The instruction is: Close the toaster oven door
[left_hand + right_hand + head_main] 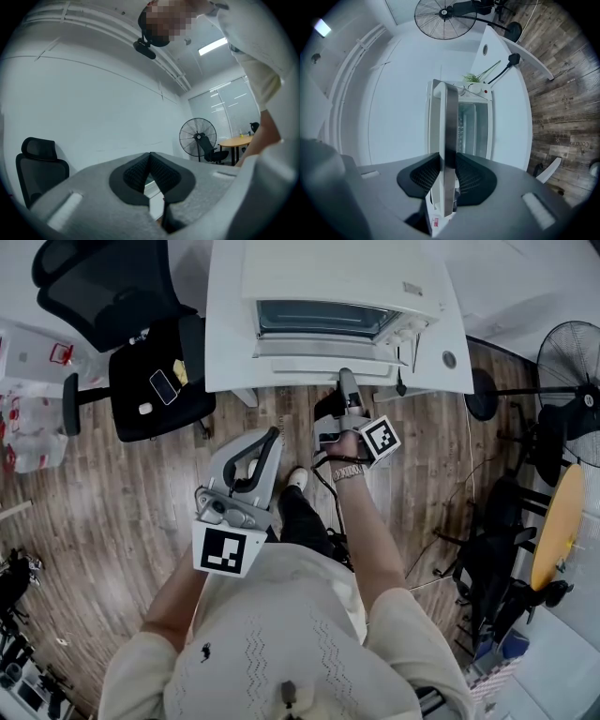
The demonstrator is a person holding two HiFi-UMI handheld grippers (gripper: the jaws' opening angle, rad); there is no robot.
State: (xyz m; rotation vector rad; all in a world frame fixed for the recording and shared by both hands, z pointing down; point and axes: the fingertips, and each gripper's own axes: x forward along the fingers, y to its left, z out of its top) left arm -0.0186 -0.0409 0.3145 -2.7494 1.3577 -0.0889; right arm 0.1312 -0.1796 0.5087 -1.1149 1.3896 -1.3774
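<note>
A white toaster oven [328, 282] stands on a white table [225, 334], its glass door [319, 320] hinged down and open toward me. My right gripper [345, 379] reaches level to the door's front edge and is shut on the metal door handle [450, 122], which runs straight between the pads of the right gripper [447, 166]. The oven cavity [474, 131] shows behind the handle. My left gripper [272, 435] hangs back near my body, away from the oven. In the left gripper view the left gripper [150, 157] has its tips together, with nothing in them.
A black office chair [150, 362] with a phone on its seat stands left of the table. A standing fan [572, 352], a yellow round table [558, 521] and dark chairs [497, 549] are to the right. A plug and cable [401, 381] hang off the table's front.
</note>
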